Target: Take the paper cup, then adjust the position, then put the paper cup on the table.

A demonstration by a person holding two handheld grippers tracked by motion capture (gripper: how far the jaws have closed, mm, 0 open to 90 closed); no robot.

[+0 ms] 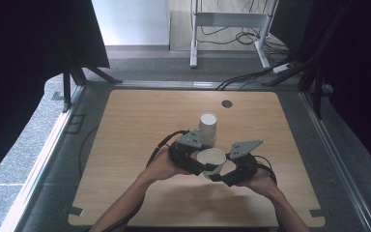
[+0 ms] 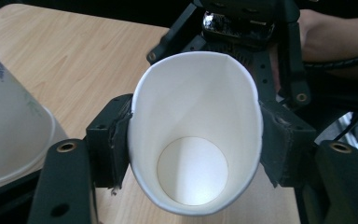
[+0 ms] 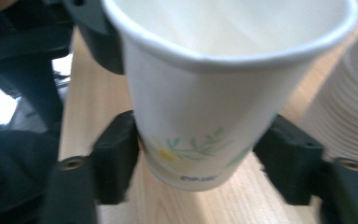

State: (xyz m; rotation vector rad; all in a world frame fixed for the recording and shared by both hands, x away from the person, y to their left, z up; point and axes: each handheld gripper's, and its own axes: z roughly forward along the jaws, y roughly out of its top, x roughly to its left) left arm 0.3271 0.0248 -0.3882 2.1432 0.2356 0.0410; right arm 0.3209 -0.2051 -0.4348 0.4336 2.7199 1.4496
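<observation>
A white paper cup (image 1: 211, 157) with a flower print (image 3: 205, 102) is held above the middle of the wooden table (image 1: 135, 125). My left gripper (image 1: 204, 167) is shut on it near the rim, and in the left gripper view (image 2: 196, 149) the rim (image 2: 196, 60) is squeezed into an oval. My right gripper (image 1: 218, 175) comes from the other side. Its jaws (image 3: 198, 158) stand open on either side of the cup's lower part, close to its wall. A stack of upside-down paper cups (image 1: 207, 126) stands just behind the held cup.
A dark round grommet (image 1: 227, 103) sits in the table near its far edge. Beyond the table are a white desk frame (image 1: 193, 38) and cables on the floor (image 1: 241, 77). Black frames stand at both sides.
</observation>
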